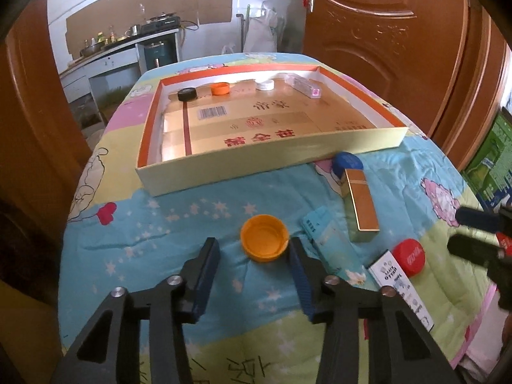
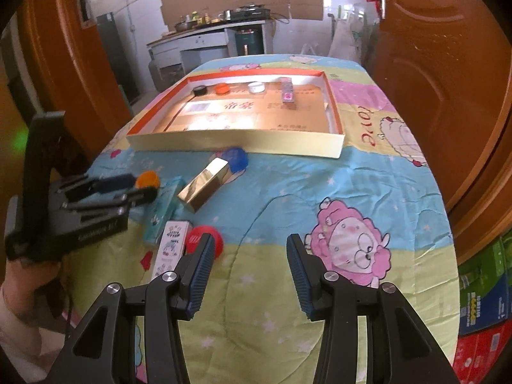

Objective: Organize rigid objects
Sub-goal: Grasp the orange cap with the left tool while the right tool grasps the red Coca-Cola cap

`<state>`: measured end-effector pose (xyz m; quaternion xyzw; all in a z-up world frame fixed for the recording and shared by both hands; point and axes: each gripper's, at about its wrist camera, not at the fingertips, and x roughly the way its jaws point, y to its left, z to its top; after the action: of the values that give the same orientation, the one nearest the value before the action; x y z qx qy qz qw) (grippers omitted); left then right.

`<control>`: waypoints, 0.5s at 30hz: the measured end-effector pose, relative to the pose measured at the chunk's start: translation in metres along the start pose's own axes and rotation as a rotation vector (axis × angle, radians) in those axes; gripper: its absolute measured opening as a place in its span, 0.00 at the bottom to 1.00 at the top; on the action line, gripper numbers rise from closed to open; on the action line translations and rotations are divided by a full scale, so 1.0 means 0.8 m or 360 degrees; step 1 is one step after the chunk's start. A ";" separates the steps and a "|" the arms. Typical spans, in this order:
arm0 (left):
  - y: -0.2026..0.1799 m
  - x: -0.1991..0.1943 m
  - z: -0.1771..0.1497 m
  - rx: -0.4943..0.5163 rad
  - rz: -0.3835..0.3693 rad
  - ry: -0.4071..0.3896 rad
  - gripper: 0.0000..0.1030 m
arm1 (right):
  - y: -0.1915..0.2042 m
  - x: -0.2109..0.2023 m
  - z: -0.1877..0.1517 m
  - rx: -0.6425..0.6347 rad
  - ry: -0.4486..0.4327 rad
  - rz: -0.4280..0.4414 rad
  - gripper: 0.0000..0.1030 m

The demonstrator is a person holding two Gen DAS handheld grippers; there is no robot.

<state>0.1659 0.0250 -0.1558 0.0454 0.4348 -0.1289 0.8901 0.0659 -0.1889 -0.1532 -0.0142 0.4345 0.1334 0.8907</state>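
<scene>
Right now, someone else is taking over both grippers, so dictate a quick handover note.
Left gripper: jaws open, the orange cap just ahead between them, not gripped.
Right gripper: jaws open, empty, near the red cap.
Done: black cap, small orange cap, white cap and one small box sit in the tray.
Left on the quilt: blue cap, gold box, teal box, white box.
</scene>
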 end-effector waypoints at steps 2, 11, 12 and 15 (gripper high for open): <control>0.004 0.000 0.001 -0.0012 -0.0010 -0.0008 0.29 | 0.005 0.002 -0.005 -0.0027 0.0011 0.0021 0.47; 0.011 -0.009 0.001 -0.0058 -0.0042 -0.0024 0.29 | 0.037 0.021 -0.027 -0.0262 0.0069 0.0017 0.47; 0.011 -0.011 0.001 -0.0061 -0.0041 -0.0030 0.29 | 0.041 0.025 -0.028 -0.0290 0.0066 0.0006 0.47; 0.015 -0.018 0.002 -0.0079 -0.0044 -0.0049 0.29 | 0.052 0.037 -0.025 -0.0341 0.0045 0.0006 0.47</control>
<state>0.1617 0.0387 -0.1439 0.0152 0.4247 -0.1311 0.8957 0.0569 -0.1448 -0.1848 -0.1103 0.4303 0.1803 0.8776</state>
